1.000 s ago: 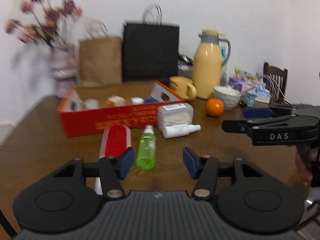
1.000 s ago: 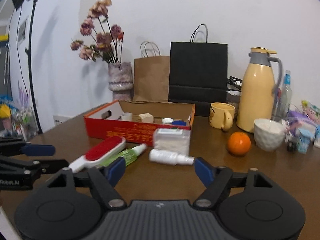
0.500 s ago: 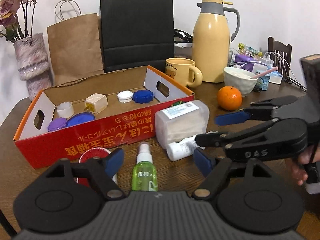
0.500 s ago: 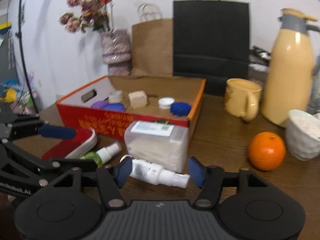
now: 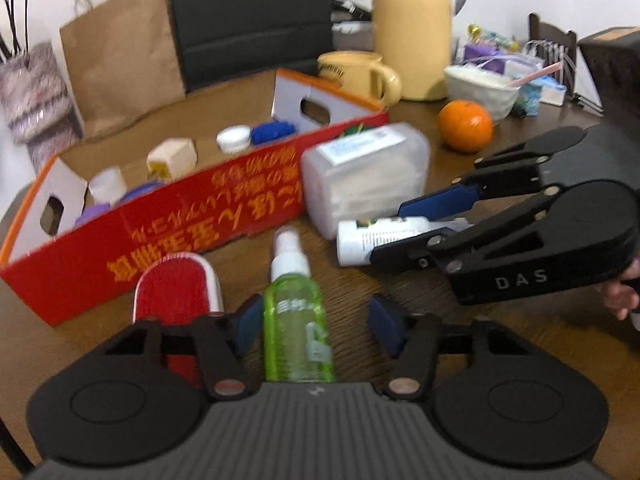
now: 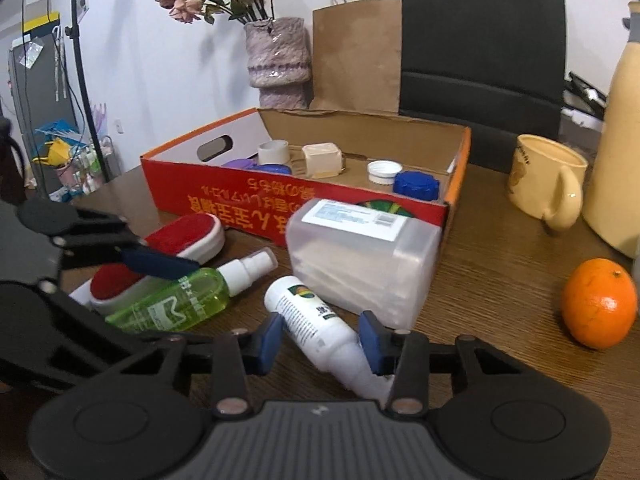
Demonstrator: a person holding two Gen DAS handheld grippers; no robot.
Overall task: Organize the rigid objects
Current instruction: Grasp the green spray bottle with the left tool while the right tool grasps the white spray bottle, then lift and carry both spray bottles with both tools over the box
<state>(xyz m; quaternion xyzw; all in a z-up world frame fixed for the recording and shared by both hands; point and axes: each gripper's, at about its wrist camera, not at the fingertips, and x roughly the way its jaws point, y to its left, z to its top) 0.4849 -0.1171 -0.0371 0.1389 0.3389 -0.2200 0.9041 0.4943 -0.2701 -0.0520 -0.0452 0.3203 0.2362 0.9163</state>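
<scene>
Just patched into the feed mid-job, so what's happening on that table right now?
A person is tidying loose items beside the red cardboard box. The left gripper is open with the green spray bottle lying between its fingers. The right gripper is open astride the white bottle. Neither bottle is gripped or lifted yet. Caps and small containers already sit inside the box.

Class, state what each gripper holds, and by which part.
Nothing held. Left gripper straddles the green spray bottle; right gripper straddles the white bottle, both open.
</scene>
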